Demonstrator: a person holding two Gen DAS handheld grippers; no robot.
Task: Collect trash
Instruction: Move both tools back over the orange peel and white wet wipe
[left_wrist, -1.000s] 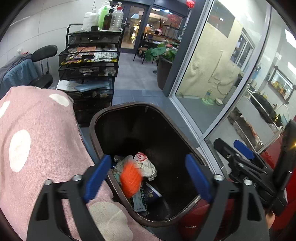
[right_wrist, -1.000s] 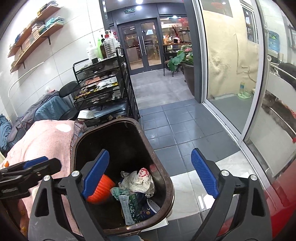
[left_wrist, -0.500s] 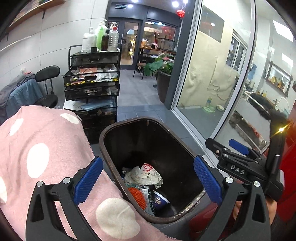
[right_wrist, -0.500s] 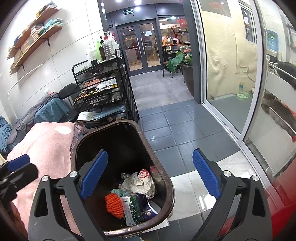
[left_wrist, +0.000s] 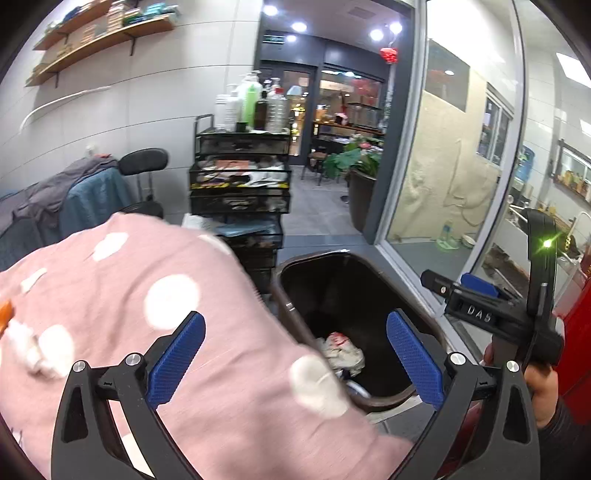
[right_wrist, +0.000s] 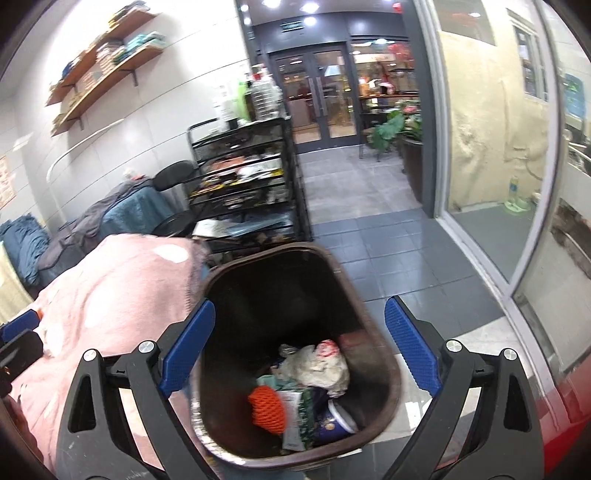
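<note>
One bin (right_wrist: 373, 325) (orange netting (right_wrist: 266, 410) inside)

One brown bin (right_wrist: 369, 317), one orange net (right_wrist: 266, 410), one crumpled wrapper (right_wrist: 317, 367), two tiered carts (right_wrist: 245, 177)

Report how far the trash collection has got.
Done: the orange foam net lies in the brown bin beside a crumpled wrapper and other packaging. In hand: nothing; the left gripper and right gripper are both open and empty. Left: white scraps and an orange bit lie on the pink spotted blanket, apparently next.
</note>
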